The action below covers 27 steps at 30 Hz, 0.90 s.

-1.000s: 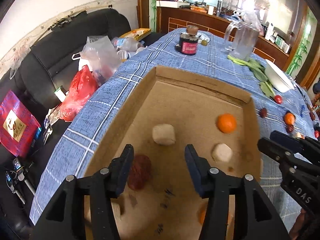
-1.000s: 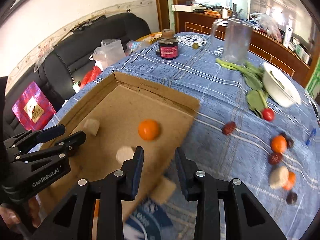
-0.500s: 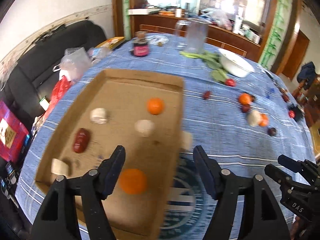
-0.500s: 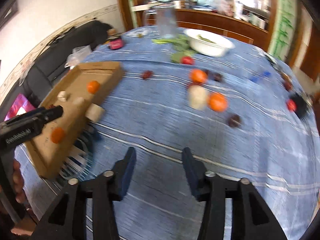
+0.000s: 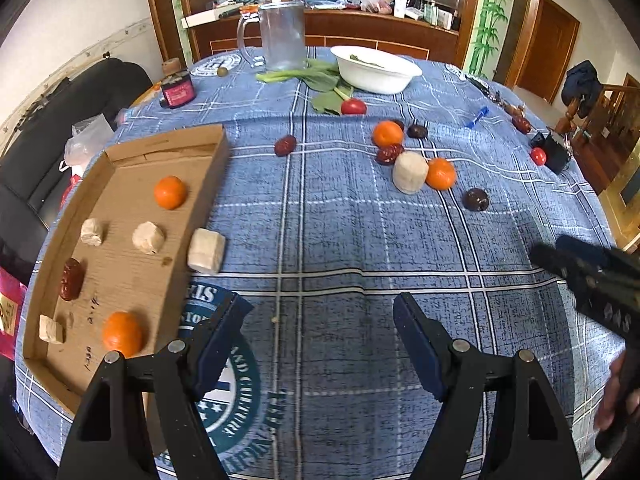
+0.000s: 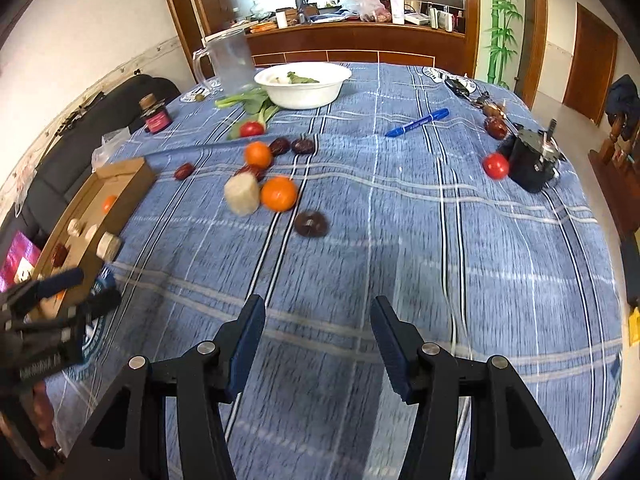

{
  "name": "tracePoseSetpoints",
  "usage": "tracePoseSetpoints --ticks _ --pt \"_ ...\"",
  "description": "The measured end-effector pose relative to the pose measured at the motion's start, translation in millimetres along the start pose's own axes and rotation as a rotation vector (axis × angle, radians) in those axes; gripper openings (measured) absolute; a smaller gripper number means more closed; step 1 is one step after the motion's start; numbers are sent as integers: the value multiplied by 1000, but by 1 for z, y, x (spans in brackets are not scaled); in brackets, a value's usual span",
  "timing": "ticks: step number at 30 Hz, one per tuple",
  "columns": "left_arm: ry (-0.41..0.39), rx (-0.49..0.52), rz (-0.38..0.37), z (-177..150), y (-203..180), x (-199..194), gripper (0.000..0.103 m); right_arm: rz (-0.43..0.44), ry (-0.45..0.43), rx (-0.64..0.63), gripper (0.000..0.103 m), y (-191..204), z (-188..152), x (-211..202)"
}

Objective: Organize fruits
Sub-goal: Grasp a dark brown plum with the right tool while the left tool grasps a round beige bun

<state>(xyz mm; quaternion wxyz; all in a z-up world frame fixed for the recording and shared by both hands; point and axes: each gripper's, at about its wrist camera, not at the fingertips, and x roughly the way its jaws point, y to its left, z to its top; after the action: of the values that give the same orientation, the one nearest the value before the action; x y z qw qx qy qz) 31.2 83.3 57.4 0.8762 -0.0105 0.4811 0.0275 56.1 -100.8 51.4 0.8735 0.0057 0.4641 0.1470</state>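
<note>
On your left the shallow brown cardboard tray (image 5: 120, 240) holds some fruit, while the round orange tangerine (image 6: 279, 193) sits mid-worktop touching a pale cut chunk (image 6: 241, 193); it looks light, soft-skinned and apt to roll, so grip across its middle. A second ago you hovered over the tray; now your left gripper (image 5: 322, 344) and right gripper (image 6: 318, 338) hang over bare blue plaid cloth (image 6: 440, 240), jaws just widened, apart and empty.

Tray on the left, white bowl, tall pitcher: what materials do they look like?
Tray: brown corrugated cardboard, matte, with folded flaps and raw cut edges.
White bowl: smooth, thin-rimmed and evenly white; probably plastic or foam, though glazed ceramic can't be ruled out.
Pitcher: clear and see-through with a moulded handle; glass or hard plastic, the look doesn't settle which.
</note>
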Motion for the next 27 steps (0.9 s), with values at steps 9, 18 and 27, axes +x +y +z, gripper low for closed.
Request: tracePoseSetpoints --ticks 9,18,27 --pt "54 -45 32 3 2 16 76 32 20 -62 59 2 36 57" --pt "70 -72 47 15 2 28 76 39 12 -114 51 7 43 82" --pt "79 -65 -4 50 -30 54 76 55 -26 -116 27 -6 35 55"
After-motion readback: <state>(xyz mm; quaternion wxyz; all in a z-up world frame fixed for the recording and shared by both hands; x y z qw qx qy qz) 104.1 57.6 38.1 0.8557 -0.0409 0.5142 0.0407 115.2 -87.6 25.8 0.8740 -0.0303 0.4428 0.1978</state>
